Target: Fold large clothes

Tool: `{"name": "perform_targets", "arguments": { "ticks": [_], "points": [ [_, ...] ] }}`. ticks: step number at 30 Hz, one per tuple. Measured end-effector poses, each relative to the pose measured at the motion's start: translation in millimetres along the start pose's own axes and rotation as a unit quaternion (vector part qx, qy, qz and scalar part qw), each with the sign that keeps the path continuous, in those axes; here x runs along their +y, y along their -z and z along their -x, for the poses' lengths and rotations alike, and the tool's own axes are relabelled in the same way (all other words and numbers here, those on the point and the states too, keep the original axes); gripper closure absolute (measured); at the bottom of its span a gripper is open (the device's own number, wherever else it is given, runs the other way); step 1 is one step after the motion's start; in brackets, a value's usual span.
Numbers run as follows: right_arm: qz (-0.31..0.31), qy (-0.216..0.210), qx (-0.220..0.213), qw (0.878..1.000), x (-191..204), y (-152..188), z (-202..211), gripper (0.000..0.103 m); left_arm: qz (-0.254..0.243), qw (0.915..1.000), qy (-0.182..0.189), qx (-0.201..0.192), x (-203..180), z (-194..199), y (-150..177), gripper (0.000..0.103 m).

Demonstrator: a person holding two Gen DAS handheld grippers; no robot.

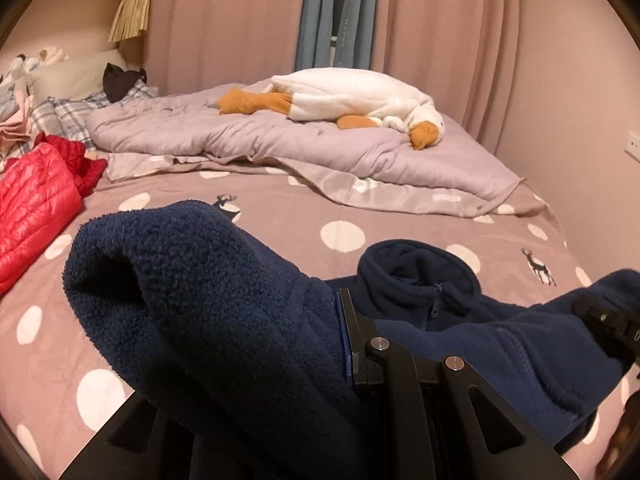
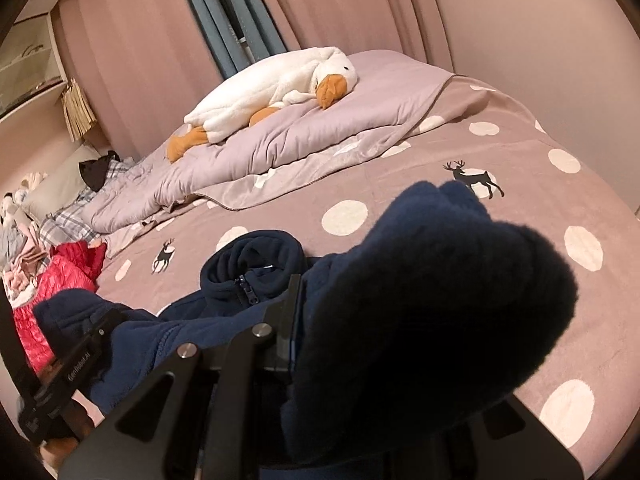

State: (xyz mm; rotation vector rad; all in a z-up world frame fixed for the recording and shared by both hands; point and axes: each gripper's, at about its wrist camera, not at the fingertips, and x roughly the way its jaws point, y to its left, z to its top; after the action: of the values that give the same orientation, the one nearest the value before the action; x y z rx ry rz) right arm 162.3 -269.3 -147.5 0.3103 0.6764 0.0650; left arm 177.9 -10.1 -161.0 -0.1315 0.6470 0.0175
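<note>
Bearing "GenRobot.AI": left gripper (image 2: 102, 326) clamping fleece (image 2: 224, 320)

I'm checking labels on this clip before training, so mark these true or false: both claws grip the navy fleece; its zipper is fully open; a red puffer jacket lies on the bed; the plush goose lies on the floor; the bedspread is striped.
1. Both claws, left and right, grip the navy fleece. True.
2. Its zipper is fully open. False: it is closed up to the collar.
3. A red puffer jacket lies on the bed. True.
4. The plush goose lies on the floor. False: it lies on the lilac quilt.
5. The bedspread is striped. False: white dots and deer.
</note>
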Motion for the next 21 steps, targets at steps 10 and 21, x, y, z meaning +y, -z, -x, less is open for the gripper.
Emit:
{"name": "perform_targets", "arguments": {
  "ticks": [10,21],
  "points": [
    [0.039,0.042,0.026,0.998,31,-11,1,0.084,0.013,0.9995,0.013,0.024,12,-16,-3,0.086],
    [0.065,0.061,0.002,0.996,32,1,-18,0.085,0.001,0.9997,0.023,0.007,10,-15,0,0.086]
  ]
}}
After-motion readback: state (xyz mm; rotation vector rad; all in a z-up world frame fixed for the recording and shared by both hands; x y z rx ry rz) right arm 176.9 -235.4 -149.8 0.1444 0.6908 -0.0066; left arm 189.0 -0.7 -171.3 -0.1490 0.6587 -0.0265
